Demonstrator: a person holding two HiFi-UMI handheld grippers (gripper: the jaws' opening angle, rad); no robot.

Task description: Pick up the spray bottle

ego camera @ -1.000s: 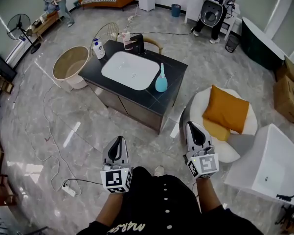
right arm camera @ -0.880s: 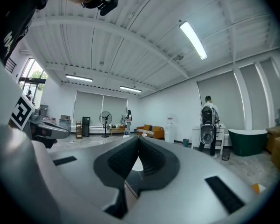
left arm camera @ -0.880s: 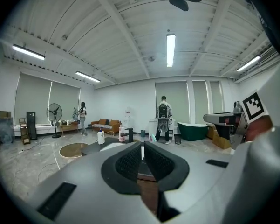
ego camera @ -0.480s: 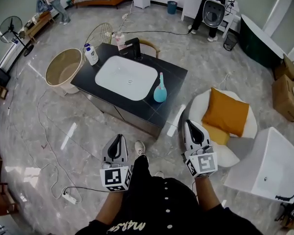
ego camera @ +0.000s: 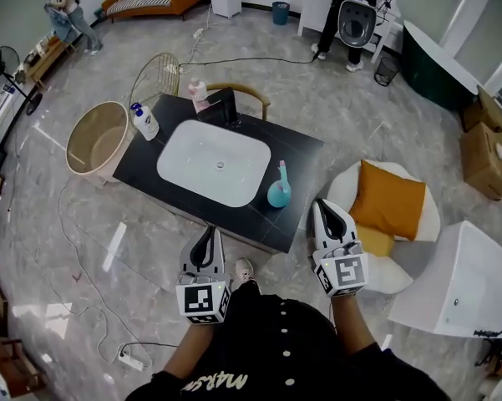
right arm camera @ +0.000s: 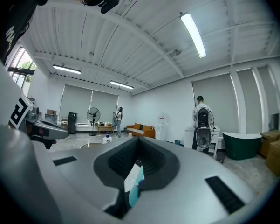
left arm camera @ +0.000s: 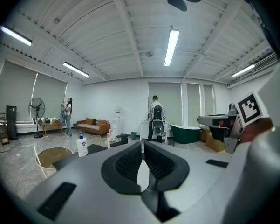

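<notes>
View from my head, looking steeply down at a black counter (ego camera: 305,153) with a white basin (ego camera: 213,163) sunk into its middle. The spray bottle (ego camera: 277,190), teal with a pale nozzle, stands upright on the counter between the basin and the right edge, closer to the near right corner than the far one. Nothing touches it.

I hold a tool in each hand. My left gripper (ego camera: 206,234) points at the counter's near edge, and its own view shows the jaws drawn together with nothing between them. My right gripper (ego camera: 324,211) is pinched closed and empty too. Its tip sits just beyond the near right corner, and the bottle is just ahead and slightly left of it. In the right gripper view a sliver of teal shows through the slot below the closed tips.

Compared with a second ago, the whole counter has come much nearer. Then a broad stretch of grey marble floor (ego camera: 109,241) lay between both tools and the near edge; now the left tool almost reaches that edge and the right tool is level with the corner. The bottle keeps its place on the counter, and both tools stay closed throughout.

A white pump bottle (ego camera: 144,121) stands at the far left corner, and a black tap (ego camera: 230,107) rises at the far edge behind the basin.
</notes>
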